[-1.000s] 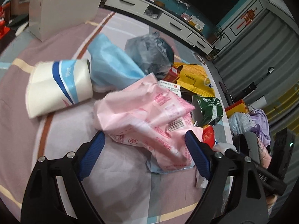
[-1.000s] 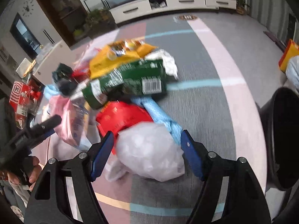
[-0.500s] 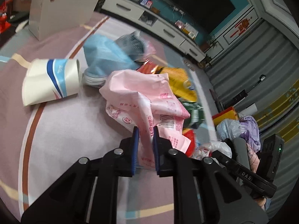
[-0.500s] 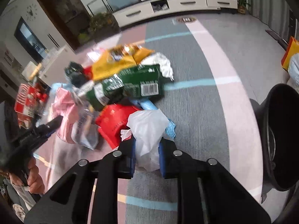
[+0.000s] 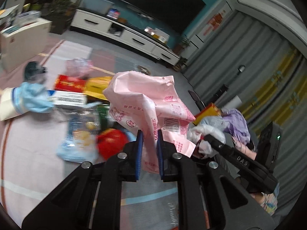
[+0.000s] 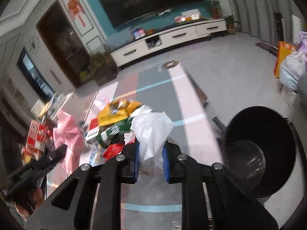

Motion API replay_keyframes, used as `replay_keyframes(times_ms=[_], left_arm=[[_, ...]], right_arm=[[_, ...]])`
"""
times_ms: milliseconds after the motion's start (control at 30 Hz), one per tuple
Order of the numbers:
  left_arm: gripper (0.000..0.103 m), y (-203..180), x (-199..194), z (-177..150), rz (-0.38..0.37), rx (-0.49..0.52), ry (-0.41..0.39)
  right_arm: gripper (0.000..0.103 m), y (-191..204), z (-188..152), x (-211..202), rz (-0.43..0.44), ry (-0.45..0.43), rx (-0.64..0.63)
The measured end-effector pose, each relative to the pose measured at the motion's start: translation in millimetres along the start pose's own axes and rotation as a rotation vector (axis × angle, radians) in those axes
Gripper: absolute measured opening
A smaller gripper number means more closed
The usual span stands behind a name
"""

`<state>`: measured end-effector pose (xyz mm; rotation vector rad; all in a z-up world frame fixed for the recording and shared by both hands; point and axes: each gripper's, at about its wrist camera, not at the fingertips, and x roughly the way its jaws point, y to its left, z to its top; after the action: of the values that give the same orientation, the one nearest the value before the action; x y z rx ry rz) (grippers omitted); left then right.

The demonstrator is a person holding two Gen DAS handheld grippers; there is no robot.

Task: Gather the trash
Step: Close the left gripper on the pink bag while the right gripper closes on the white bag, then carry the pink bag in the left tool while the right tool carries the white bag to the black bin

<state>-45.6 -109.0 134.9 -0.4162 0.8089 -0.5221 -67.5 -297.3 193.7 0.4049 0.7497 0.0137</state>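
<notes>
left wrist view: the left gripper (image 5: 149, 140) has its blue fingers (image 5: 139, 143) clamped on a pink plastic bag (image 5: 145, 103), which rises crumpled above and ahead of them. the bag carries red print and a barcode; the characters are too small to read with certainty. ahead and to the left of the fingers, blurred trash (image 5: 80, 103) lies on the floor. to the right, a black tool reads "das".

right wrist view: the right gripper (image 6: 150, 149) pinches a white plastic bag (image 6: 151, 132) between its fingers. right of the fingers stands a black bin (image 6: 261, 134).
</notes>
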Motion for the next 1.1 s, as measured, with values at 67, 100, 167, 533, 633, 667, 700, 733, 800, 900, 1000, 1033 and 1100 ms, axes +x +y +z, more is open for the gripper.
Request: replay_keyframes(times_ms=[67,100,167,533,633,667,700,733,800,900,1000,1033,1100], left_arm=[[0.015,-20.0,12.4,-4.6,-0.017,0.029,0.022],[0.015,-32.0,20.9,-6.4,-0.027,0.051,0.038],[0.015,-51.8,35.3,-10.8,-0.026,0.089,0.053],[0.015,-144.1,121.9,-46.7,-0.084,0.278,0.192],[0.015,-161.3,147.9,-60.2,-0.090,0.318,0.244],[0.015,-167.1,158.7,-66.2,-0.089,0.333,0.267],[0.015,-171.3,165.5,-71.0,-0.089,0.343,0.281],[0.015,-174.0,172.9,-75.5,-0.087,0.353,0.297],[0.015,-180.2,188.3,-84.8,-0.081,0.372,0.330],[0.015,-183.9,207.0,-97.0,-0.069,0.388,0.370],[0.015,-184.9,222.2,-106.6,-0.055,0.400,0.405],[0.015,-184.5,227.1,-108.7,-0.050,0.402,0.415],[0.016,-184.2,234.7,-111.7,-0.038,0.400,0.428]], right_arm=[[0.021,-12.3,3.4,-12.6,-0.033,-0.039,0.021],[0.021,-20.2,5.1,-19.3,-0.052,-0.061,0.037],[0.021,-37.6,7.2,-33.0,-0.097,-0.101,0.070],[0.021,-128.3,2.2,-58.8,-0.296,-0.145,0.252],[0.021,-153.6,-3.3,-58.4,-0.334,-0.123,0.300],[0.021,-163.0,-5.2,-56.3,-0.342,-0.112,0.322],[0.021,-171.3,-7.2,-53.9,-0.350,-0.099,0.340],[0.021,-178.5,-10.5,-52.4,-0.358,-0.086,0.356],[0.021,-191.3,-15.8,-45.2,-0.383,-0.049,0.379],[0.021,-205.6,-22.0,-35.0,-0.410,0.000,0.406],[0.021,-215.9,-27.3,-21.9,-0.418,0.047,0.432],[0.021,-218.3,-29.0,-17.6,-0.418,0.061,0.438],[0.021,-222.8,-30.9,-9.8,-0.422,0.094,0.442]])
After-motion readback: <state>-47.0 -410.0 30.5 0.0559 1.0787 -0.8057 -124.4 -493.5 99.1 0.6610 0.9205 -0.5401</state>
